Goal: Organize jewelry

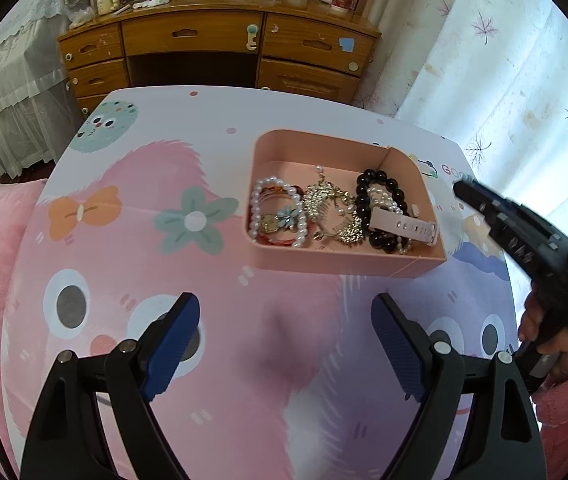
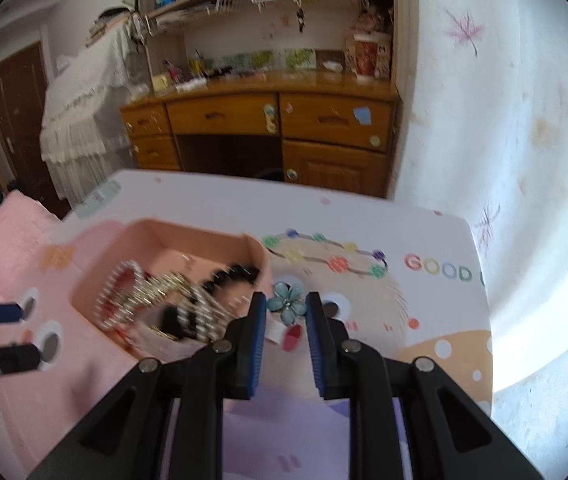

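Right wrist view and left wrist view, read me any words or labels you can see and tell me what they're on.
"GOOD": coloured letters printed on the tablecloth, at; a further letter is cut off.
"GO": the same print, partly hidden behind the right gripper.
Red cup on the wooden desk: markings too blurred.
Book spines: too small.

Ahead of my left gripper the printed tabletop lies bare right up to the pink tray, so there is open room to its near wall and all along its left side. The tray's near half is crowded: pearl bracelets, a gold chain piece, black beads and a watch strap; only the far half is free. My right gripper crosses above the tray's right end.
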`<state>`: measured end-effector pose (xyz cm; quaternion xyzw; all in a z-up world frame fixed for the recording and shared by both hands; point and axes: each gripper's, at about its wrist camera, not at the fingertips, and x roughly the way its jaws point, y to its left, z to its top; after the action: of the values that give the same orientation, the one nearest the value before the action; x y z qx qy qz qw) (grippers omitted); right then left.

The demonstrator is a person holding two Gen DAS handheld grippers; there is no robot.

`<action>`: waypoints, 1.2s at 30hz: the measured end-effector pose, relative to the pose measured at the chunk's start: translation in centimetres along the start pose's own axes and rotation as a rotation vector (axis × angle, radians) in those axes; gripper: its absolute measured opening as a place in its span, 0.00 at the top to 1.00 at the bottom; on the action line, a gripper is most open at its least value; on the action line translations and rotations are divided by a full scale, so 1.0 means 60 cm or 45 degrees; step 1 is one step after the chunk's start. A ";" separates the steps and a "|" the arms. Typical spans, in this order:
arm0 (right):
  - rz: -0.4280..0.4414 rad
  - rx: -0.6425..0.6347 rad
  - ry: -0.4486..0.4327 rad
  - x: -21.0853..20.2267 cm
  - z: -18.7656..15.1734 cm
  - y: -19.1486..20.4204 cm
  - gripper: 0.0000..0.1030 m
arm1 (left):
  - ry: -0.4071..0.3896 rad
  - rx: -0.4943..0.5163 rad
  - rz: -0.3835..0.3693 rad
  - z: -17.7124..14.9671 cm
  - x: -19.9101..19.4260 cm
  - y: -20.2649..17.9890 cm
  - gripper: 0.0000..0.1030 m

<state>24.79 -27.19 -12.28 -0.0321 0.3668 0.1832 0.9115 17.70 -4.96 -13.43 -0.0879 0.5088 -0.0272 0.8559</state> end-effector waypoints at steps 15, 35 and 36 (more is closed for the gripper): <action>0.004 0.102 0.045 -0.057 0.021 0.169 0.62 | -0.090 0.074 0.053 -0.030 -0.160 0.097 0.16; -0.158 0.433 0.569 -0.346 -0.145 0.313 0.11 | 0.047 0.318 0.163 -0.111 -0.344 0.059 0.14; -0.138 0.448 0.551 -0.357 -0.141 0.311 0.11 | 0.049 0.307 0.143 -0.112 -0.347 0.053 0.13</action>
<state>-1.65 -18.08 -2.48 0.0687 0.5767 0.0564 0.8121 1.68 0.18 0.94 0.0449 0.5224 -0.0418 0.8505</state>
